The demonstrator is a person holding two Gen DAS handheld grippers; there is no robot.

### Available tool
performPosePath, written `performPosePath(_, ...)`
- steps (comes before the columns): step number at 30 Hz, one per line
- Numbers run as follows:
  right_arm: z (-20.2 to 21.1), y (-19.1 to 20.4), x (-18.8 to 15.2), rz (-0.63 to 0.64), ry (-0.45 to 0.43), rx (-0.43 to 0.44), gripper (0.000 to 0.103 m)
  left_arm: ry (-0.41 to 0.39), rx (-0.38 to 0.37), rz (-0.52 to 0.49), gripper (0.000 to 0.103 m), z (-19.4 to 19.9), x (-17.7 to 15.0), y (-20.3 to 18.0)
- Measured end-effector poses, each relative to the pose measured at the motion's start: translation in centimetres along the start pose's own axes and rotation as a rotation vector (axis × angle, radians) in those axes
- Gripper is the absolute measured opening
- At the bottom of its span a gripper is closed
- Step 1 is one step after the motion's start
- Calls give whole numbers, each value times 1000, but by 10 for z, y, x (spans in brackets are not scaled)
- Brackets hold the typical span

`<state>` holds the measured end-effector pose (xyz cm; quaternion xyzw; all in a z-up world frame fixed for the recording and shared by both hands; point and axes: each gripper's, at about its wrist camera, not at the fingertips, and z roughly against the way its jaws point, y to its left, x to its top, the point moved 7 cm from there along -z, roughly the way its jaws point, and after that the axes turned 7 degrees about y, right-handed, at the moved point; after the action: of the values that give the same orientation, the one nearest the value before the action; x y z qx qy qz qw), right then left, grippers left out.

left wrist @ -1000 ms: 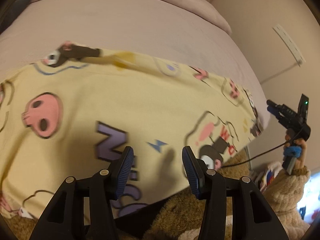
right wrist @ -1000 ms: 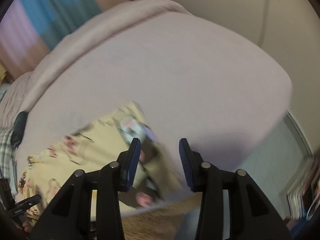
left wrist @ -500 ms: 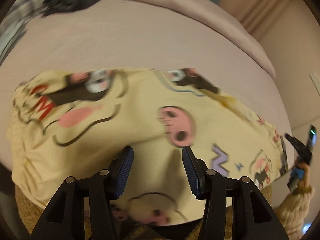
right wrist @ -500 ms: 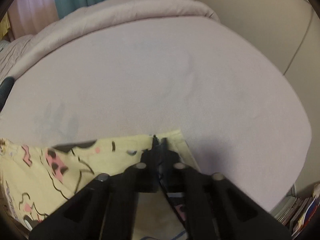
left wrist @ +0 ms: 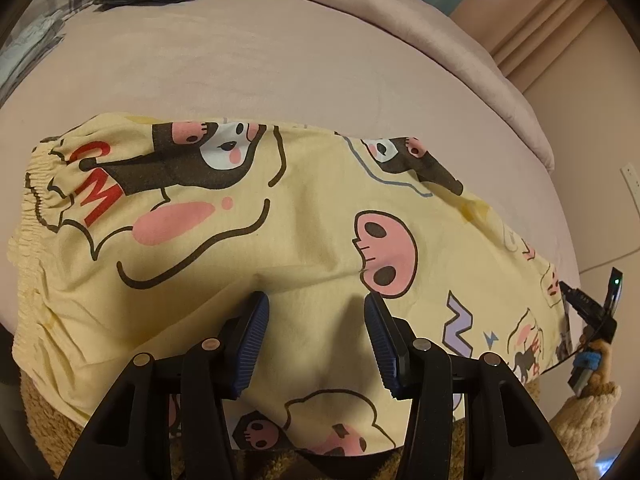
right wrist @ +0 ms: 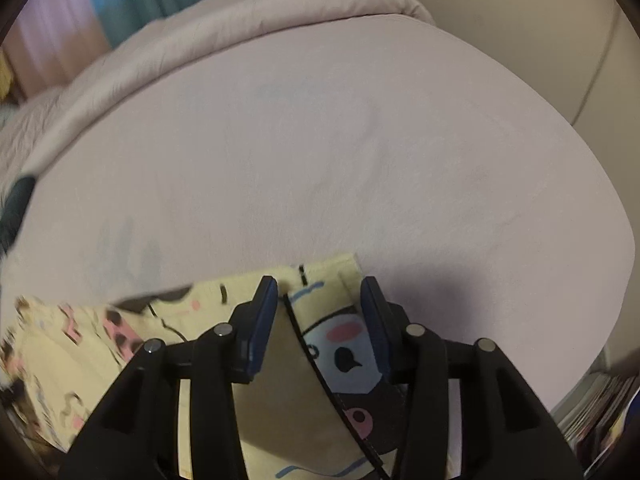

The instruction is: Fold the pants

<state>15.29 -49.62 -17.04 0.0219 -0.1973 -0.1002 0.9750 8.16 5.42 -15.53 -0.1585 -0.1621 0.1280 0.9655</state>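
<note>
Pale yellow cotton pants [left wrist: 288,240] with cartoon print (black-hooded characters, pink skulls, red and lilac letters) spread flat, lengthwise across the mauve bed sheet [left wrist: 280,64]. Gathered elastic waistband at one end, leg hem [right wrist: 320,276] at the other. Near edge hangs over the bed's side.
</note>
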Motion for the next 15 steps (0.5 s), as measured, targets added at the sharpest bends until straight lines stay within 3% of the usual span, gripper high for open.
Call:
performPosePath(4, 3, 3, 6, 19, -38, -29, 14, 0, 0, -4, 50, 3, -1, 3)
performPosePath(10, 29, -10, 21, -38, -146, -33, 14, 2, -8, 0, 50, 1, -1, 3)
performPosePath(15, -4, -12, 16, -23, -66, -101, 21, -1, -8, -8, 50, 1, -3, 4)
